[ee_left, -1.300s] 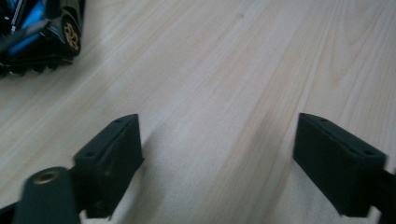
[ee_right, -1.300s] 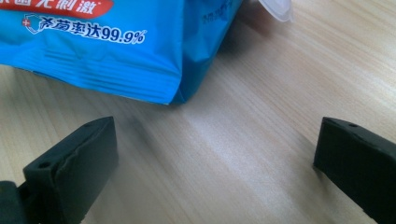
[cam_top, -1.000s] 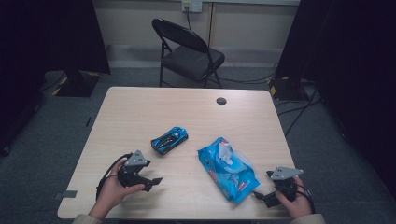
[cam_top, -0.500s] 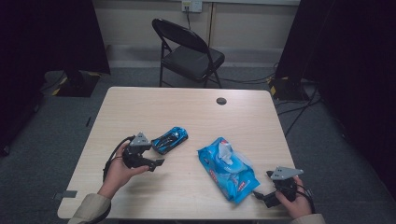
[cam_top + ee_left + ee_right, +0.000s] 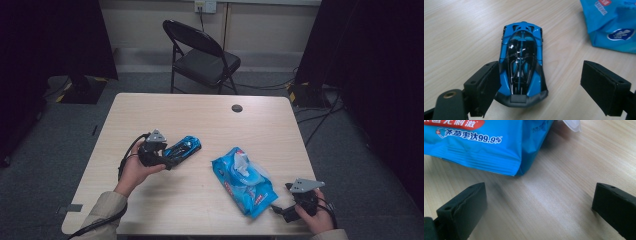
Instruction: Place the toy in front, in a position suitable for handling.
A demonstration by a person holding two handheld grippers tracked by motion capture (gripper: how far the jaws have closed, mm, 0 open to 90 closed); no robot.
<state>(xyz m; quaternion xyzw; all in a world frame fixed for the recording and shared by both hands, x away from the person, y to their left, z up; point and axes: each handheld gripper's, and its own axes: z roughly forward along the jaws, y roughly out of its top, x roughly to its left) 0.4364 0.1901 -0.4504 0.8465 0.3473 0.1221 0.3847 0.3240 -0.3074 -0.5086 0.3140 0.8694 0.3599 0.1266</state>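
Observation:
A blue and black toy car [image 5: 183,148] [image 5: 522,58] lies on the wooden table [image 5: 210,120]. My left gripper [image 5: 167,161] [image 5: 549,86] is open at the car's rear end; one jaw is beside the car's flank, the other stands well apart. A blue wet-wipes pack [image 5: 243,180] [image 5: 479,142] [image 5: 614,20] lies right of centre. My right gripper [image 5: 295,202] [image 5: 539,210] rests open near the front right corner, just short of the pack's corner, with bare table between its jaws.
A small dark round disc [image 5: 237,108] sits near the far edge of the table. A black folding chair [image 5: 200,55] stands behind the table. Dark curtains flank both sides, and cables run over the floor at the right.
My left gripper has moved forward and right from the front left of the table up to the car's rear. The right gripper and the wipes pack have stayed put.

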